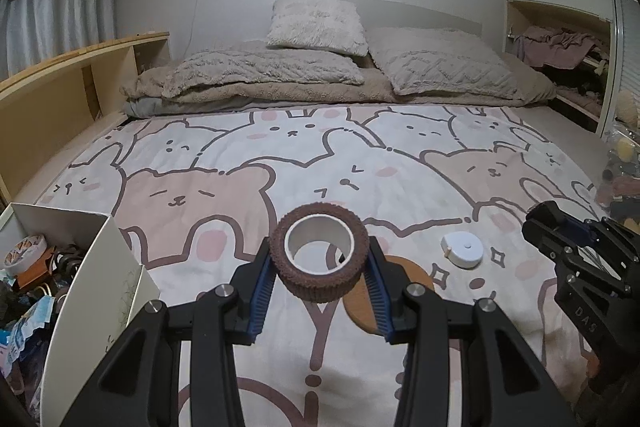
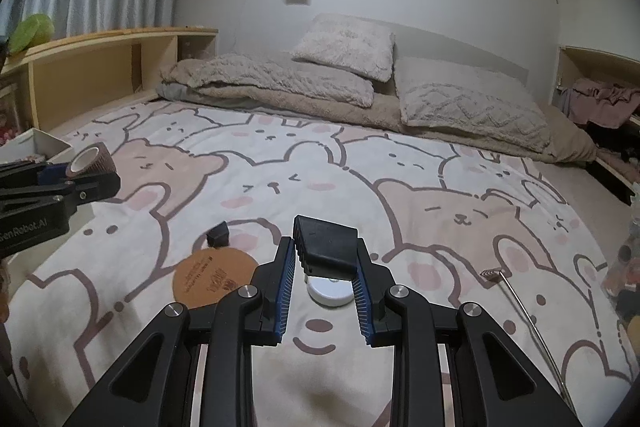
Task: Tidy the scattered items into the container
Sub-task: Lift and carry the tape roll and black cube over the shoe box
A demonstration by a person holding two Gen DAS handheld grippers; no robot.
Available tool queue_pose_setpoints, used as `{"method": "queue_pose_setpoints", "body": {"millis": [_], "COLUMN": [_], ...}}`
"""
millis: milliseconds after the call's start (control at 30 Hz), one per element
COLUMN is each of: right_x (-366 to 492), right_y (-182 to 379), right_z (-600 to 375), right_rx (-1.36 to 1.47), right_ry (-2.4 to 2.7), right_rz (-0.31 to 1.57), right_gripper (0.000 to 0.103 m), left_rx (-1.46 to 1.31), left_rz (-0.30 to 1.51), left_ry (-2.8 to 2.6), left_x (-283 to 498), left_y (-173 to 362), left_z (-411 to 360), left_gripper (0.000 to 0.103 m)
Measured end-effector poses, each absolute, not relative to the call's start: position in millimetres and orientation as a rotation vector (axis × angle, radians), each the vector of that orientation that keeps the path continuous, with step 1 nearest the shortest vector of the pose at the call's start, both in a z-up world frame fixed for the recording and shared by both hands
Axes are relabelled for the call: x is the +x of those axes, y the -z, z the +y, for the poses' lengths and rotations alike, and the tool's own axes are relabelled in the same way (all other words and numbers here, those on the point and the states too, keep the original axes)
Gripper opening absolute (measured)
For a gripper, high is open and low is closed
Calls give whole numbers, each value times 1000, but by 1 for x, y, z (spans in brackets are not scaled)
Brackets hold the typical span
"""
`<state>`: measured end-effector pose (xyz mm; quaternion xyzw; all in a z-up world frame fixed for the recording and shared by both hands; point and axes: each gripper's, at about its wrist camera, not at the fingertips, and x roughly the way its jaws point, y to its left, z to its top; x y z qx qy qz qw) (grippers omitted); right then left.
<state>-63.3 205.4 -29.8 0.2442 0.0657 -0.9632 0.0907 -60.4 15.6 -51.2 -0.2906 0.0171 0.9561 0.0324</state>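
Container (image 1: 92,263) sits off the bed's left edge, flaps up. My left gripper (image 1: 320,267) clamps the brown tape roll (image 1: 319,253) aloft; my right gripper (image 2: 326,259) clamps a black block (image 2: 326,241). Advised: carry each clear over the flaps before releasing.

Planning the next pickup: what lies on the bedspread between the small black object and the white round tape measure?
The round cork coaster lies between the small black object and the white tape measure, as the right wrist view shows.
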Motion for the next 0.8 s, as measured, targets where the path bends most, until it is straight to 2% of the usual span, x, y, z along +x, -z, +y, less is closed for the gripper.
{"method": "queue_pose_setpoints", "body": {"millis": [367, 800], "right_x": [-51, -45], "right_y": [16, -6], "right_z": [201, 202], "right_rx": [641, 592], "right_ry": [2877, 2866], "right_rz": [258, 209], "right_gripper": [28, 28], "left_rx": [-824, -738], "left_rz": [40, 11], "left_ry": [-2953, -2983], "left_x": [-46, -36], "left_y": [36, 16], "left_z": [16, 9], "left_gripper": [42, 42]}}
